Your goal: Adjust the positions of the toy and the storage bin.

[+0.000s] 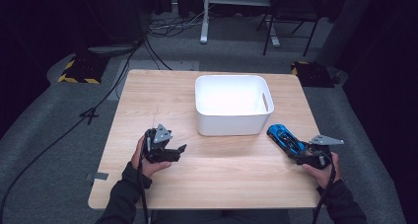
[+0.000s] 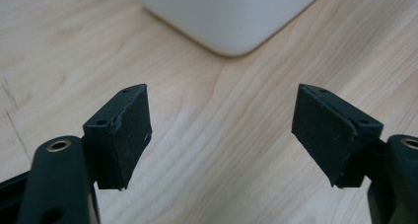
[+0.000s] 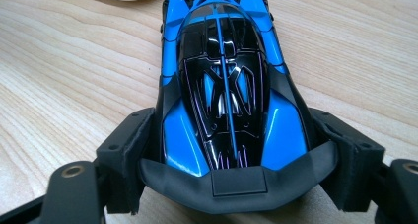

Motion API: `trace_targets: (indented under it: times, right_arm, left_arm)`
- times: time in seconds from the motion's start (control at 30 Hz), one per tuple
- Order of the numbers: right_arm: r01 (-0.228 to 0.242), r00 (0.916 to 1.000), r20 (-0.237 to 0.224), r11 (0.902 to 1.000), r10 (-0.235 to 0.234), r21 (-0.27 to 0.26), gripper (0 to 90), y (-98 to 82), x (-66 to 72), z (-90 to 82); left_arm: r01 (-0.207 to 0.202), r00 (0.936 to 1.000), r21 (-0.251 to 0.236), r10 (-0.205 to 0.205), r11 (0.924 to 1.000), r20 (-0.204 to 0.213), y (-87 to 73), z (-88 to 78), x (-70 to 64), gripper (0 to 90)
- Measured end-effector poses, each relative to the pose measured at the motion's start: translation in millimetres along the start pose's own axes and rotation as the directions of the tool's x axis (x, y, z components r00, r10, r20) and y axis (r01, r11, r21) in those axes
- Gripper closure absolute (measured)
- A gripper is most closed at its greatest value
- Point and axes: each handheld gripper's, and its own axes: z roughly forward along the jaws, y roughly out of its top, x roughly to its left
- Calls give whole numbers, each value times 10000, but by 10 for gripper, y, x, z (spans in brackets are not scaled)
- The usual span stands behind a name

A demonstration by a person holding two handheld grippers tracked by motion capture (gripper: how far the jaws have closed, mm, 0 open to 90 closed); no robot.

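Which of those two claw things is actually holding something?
The right gripper, at the right of the high view: its jaws are clamped on the sides of a blue toy car. The left gripper stands open with bare table between its jaws.

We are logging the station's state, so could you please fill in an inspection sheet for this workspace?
Surface: light wooden table, bare between the items.
Job's things: blue toy car at the table's right, near the white bin; the bin looks empty.
Clutter: nothing seen.
Grippers: left gripper open over bare wood, nothing between the jaws; right gripper shut on the car's rear.
Cables: one trails from each gripper; black cables cross the floor at left.
Surroundings: dark room, grey floor, chair behind.
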Motion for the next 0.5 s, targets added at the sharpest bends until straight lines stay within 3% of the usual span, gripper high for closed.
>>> trace_targets:
  times: [0.2, 0.23, 0.27, 0.43, 0.5]
  right_arm:
    - [-165, 9999, -28, 9999, 165, 17, 245, 0, -1, 4]
    - [-161, 9999, -28, 9999, 162, 20, 244, 0, -2, 3]
    - [-107, 9999, -27, 9999, 107, 33, 245, -1, -5, 2]
    - [-145, 9999, 6, 9999, 145, 10, 244, 0, 2, 4]
    - [-147, 9999, 13, 9999, 147, 14, 244, 0, 5, 4]
  left_arm:
    - [-487, 9988, -780, 489, 9958, 16, 254, -8, -92, 254]
    - [-413, 9990, -941, 429, 9947, 149, 300, 3, -113, 260]
    - [-371, 9989, -1038, 397, 9939, 232, 338, 12, -129, 261]
    - [-965, 9949, -1332, 995, 9864, 160, 595, 83, -274, 267]
    - [-933, 9945, -1564, 997, 9833, 335, 686, 102, -331, 268]
